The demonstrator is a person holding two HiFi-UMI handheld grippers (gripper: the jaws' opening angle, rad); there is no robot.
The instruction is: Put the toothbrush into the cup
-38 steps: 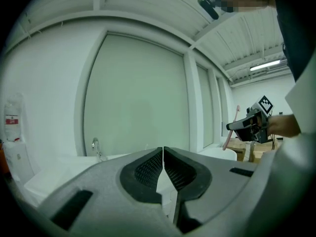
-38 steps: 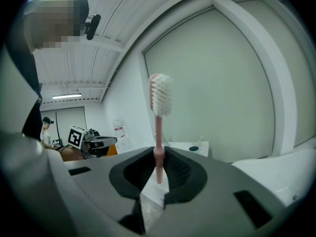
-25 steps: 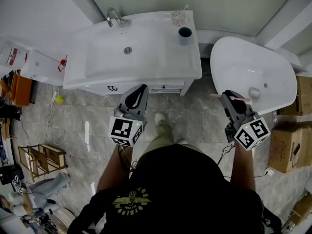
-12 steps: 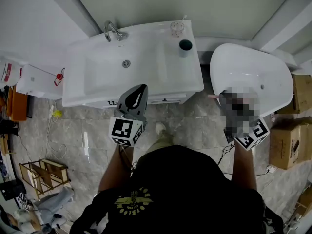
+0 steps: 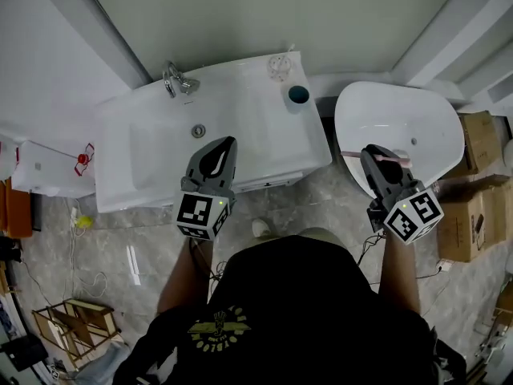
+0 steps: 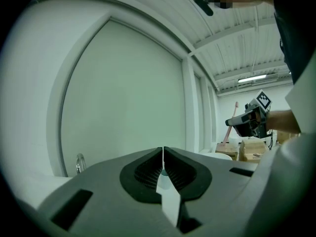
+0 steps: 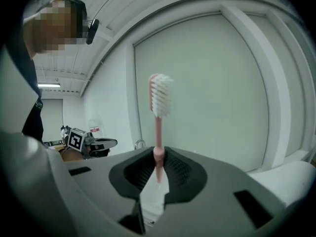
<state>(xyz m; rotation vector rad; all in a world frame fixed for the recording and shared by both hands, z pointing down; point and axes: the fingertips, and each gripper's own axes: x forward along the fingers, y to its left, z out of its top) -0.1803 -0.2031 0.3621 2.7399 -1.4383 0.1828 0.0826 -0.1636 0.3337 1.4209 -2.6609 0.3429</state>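
My right gripper (image 5: 374, 152) (image 7: 158, 158) is shut on a pink toothbrush (image 7: 158, 117), which stands upright between the jaws with its white bristles on top. From the head view the toothbrush (image 5: 388, 160) lies crosswise over the gripper, above the white toilet (image 5: 401, 127). The cup (image 5: 297, 97), light with a dark teal inside, stands at the back right corner of the white washbasin (image 5: 160, 159). My left gripper (image 5: 221, 149) (image 6: 163, 154) is shut with nothing in it and hovers over the basin's front edge. The right gripper is well to the right of the cup.
A chrome tap (image 5: 176, 80) sits at the basin's back left. A small holder (image 5: 277, 66) stands behind the cup. Cardboard boxes (image 5: 465, 215) lie right of the toilet. A wooden rack (image 5: 76, 327) and cables are on the tiled floor at the left.
Both grippers have moved forward and slightly up toward the basin and toilet. The view has shifted closer to the wall. The toothbrush stays held in the right gripper.
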